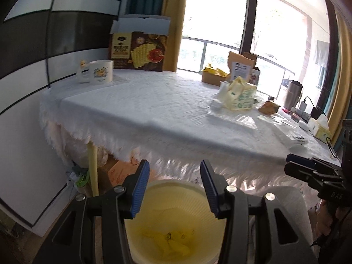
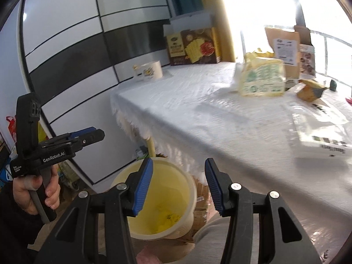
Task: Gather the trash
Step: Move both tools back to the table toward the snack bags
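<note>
Left gripper [image 1: 175, 187] and right gripper [image 2: 179, 187], both released and empty, above the cream bin [image 1: 176, 226] beside the table [image 1: 154, 101].

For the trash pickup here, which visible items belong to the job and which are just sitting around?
Job:
- bin below the table edge, yellow scraps already inside
- crumpled yellow-green wrapper on the table
- crumpled brown wrapper beside it
- left gripper and right gripper, both empty

Lying about:
- mug
- cracker box
- tissue pack
- steel tumbler
</note>
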Available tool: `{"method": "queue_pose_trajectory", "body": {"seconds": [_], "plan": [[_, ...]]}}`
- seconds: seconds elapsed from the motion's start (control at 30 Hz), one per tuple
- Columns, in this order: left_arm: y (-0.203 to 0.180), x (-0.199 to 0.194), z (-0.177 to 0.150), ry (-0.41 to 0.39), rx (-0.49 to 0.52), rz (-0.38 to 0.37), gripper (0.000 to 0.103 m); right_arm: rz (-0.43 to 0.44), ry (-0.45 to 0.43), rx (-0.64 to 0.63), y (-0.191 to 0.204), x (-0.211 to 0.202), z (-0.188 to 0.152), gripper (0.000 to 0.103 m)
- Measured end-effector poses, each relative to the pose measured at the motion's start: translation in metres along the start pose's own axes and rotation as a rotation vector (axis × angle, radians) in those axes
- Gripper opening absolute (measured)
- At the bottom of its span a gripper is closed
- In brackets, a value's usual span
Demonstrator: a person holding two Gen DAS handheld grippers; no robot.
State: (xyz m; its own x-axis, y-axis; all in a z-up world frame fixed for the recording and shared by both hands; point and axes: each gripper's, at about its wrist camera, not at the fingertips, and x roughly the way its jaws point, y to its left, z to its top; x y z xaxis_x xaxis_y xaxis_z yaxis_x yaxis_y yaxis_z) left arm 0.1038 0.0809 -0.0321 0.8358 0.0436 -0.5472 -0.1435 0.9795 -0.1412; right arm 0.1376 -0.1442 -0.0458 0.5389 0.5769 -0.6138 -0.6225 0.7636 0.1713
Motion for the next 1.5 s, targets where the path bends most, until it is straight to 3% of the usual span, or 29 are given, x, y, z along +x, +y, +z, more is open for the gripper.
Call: {"method": "queue_pose_trajectory", "body": {"seconds": [1.0, 1.5], "plan": [[-0.129, 0.078, 0.048, -0.004, 0.159, -0.123, 0.049, -0.133, -0.132, 0.117, -0.131, -0.061, 0.001, 0.047], [-0.170, 0.146, 0.108, -0.013, 0.233, -0.158, 0.059, -0.237, -0.082, 0.094, -0.192, -0.071, 0.030, 0.047]]}}
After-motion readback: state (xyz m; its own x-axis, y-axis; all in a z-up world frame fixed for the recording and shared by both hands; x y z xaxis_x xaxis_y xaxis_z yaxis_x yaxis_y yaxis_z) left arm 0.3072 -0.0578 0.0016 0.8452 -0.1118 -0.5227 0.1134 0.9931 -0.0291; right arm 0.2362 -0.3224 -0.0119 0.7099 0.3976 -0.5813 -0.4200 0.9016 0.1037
